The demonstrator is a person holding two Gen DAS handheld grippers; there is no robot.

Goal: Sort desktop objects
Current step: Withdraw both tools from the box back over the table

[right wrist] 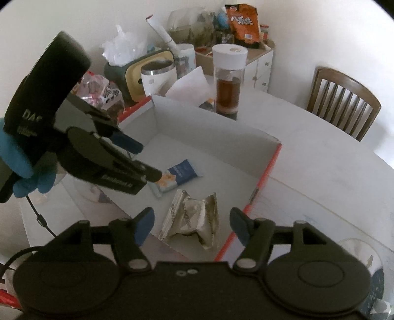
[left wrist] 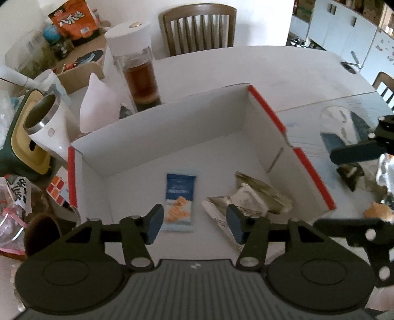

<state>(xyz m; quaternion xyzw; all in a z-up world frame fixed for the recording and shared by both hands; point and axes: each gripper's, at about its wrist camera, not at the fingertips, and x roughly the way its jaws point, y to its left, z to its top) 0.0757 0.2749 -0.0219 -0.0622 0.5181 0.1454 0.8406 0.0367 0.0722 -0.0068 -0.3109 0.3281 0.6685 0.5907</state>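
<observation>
A white cardboard box [left wrist: 157, 128] [right wrist: 211, 128] with red-edged flaps stands open on the table. On its floor lie a blue and orange snack packet [left wrist: 180, 200] [right wrist: 176, 176] and a crumpled silver wrapper [left wrist: 248, 199] [right wrist: 194, 216]. My left gripper [left wrist: 194, 225] [right wrist: 147, 160] hangs open above the box floor, over the blue packet, with nothing between its fingers. My right gripper [right wrist: 192, 227] is open above the silver wrapper and does not touch it. One finger of the right gripper [left wrist: 354, 152] shows at the right edge of the left wrist view.
Behind the box stand a glass bottle of brown tea [left wrist: 138, 66] [right wrist: 227, 78], a white steel-rimmed mug [left wrist: 46, 120] [right wrist: 158, 76], folded white paper [left wrist: 98, 103], an orange snack bag [left wrist: 71, 18] and more clutter. A colour cube [left wrist: 57, 189] lies left of the box. Wooden chairs [left wrist: 199, 29] [right wrist: 342, 103] ring the table.
</observation>
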